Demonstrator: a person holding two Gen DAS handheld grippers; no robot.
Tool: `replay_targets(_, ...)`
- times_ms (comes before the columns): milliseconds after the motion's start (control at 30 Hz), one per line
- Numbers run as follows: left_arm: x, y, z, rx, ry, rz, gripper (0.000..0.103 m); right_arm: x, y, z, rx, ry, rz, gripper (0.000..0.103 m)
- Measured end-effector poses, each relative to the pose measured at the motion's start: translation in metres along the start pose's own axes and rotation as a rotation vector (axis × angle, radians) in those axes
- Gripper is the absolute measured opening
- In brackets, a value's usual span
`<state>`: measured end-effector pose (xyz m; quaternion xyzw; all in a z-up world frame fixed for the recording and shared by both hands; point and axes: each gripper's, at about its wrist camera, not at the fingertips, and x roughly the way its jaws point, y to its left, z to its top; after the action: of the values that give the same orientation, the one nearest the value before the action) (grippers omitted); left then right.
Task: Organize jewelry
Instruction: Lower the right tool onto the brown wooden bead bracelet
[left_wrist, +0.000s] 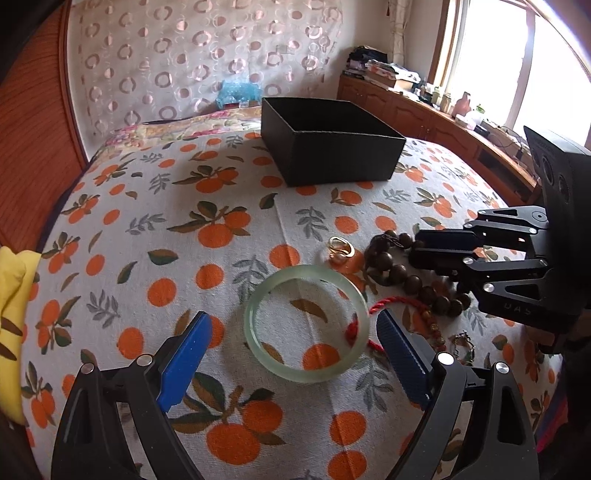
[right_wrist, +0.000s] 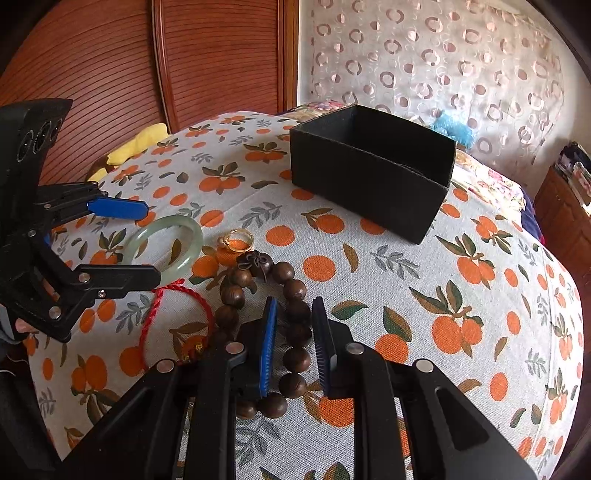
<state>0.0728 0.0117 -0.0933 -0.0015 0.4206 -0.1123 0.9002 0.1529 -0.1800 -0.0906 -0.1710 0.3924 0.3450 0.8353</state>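
Observation:
A pale green jade bangle (left_wrist: 306, 323) lies flat on the orange-print cloth between the fingers of my open left gripper (left_wrist: 293, 332); it also shows in the right wrist view (right_wrist: 164, 245). My right gripper (right_wrist: 294, 314) is narrowly open, its fingers straddling one side of a brown wooden bead bracelet (right_wrist: 291, 288), which also shows in the left wrist view (left_wrist: 402, 273). A gold ring (left_wrist: 340, 248) (right_wrist: 238, 238) lies beyond the bangle. A red cord bracelet (right_wrist: 177, 314) lies beside the beads. The open black box (left_wrist: 328, 147) (right_wrist: 373, 173) stands farther back.
A small beaded chain (left_wrist: 460, 343) lies at the right. A yellow cloth (left_wrist: 13, 325) sits at the table's left edge. A wooden wardrobe (right_wrist: 147, 74) and a curtain (left_wrist: 203, 62) stand behind the table. A cluttered wooden cabinet (left_wrist: 424, 110) runs under the window.

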Motion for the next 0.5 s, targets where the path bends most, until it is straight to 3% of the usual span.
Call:
replay_targets(267,0.0034,-0.0044,0.0001,0.013,0.002,0.013,0.086,0.0007,-0.0003,0.0002,0.002,0.001,0.002,0.022)
replay_targets(367,0.0019,-0.0057,0.0012,0.026,-0.008,0.012,0.070,0.0008,-0.0005,0.0001,0.003,0.000,0.003,0.021)
replay_targets(500,0.0004,-0.0044,0.0027,0.019,-0.017,0.024,0.069,0.0003,-0.0010,0.0002,0.003,0.001,0.003,0.021)
